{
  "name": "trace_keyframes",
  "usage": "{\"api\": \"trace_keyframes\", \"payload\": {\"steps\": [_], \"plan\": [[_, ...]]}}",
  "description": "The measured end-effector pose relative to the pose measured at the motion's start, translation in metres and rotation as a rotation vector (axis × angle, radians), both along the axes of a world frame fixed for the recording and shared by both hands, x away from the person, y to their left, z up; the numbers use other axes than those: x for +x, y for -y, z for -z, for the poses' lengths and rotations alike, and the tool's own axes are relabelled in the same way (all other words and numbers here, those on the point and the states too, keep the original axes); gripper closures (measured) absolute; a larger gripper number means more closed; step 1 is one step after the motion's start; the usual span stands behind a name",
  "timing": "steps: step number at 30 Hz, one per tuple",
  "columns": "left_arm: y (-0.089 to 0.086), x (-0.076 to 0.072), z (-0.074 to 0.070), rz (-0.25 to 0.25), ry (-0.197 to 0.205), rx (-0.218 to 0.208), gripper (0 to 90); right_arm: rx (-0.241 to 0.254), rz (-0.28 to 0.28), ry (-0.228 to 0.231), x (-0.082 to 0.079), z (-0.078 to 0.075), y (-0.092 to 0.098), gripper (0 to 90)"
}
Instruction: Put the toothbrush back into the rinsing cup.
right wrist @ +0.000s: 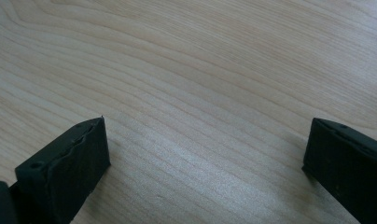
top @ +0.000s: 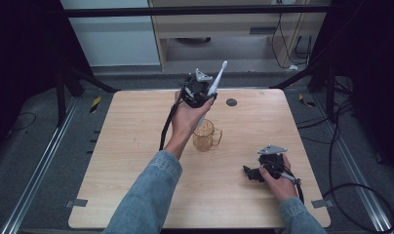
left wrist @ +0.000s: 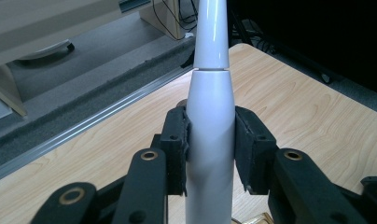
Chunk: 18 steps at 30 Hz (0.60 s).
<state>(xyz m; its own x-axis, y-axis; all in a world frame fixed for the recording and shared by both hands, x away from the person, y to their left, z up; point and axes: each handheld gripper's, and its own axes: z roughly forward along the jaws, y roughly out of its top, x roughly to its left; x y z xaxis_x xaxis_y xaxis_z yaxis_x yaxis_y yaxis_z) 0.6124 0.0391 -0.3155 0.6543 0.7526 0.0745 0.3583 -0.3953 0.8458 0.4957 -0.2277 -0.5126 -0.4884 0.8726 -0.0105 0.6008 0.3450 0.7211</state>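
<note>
A white electric toothbrush (top: 215,83) stands tilted in my left gripper (top: 197,95), its brush end pointing up and away over the table's far edge. In the left gripper view both black pads (left wrist: 177,147) press on the toothbrush's thick handle (left wrist: 210,126). Its lower end hangs just above a clear amber glass mug (top: 205,135) standing near the middle of the wooden table (top: 127,161). My right gripper (top: 253,174) rests low near the table's front right, held in a hand. Its pads (right wrist: 67,165) stand wide apart over bare wood with nothing between them.
A small dark round disc (top: 231,102) lies on the table near the far edge. Black cables trail over the floor at the right. A light wooden cabinet stands beyond the table.
</note>
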Motion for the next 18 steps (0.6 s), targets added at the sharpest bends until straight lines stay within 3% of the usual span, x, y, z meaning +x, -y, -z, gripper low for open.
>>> {"api": "trace_keyframes", "payload": {"steps": [8,18], "plan": [[-0.001,0.001,0.015,-0.003,0.003,-0.037,66.8,-0.002,-0.002,0.002,0.0,0.0,0.0,0.4],[-0.004,-0.001,0.03,-0.003,0.02,-0.051,66.8,-0.001,-0.002,0.002,0.0,0.0,0.0,0.3]]}}
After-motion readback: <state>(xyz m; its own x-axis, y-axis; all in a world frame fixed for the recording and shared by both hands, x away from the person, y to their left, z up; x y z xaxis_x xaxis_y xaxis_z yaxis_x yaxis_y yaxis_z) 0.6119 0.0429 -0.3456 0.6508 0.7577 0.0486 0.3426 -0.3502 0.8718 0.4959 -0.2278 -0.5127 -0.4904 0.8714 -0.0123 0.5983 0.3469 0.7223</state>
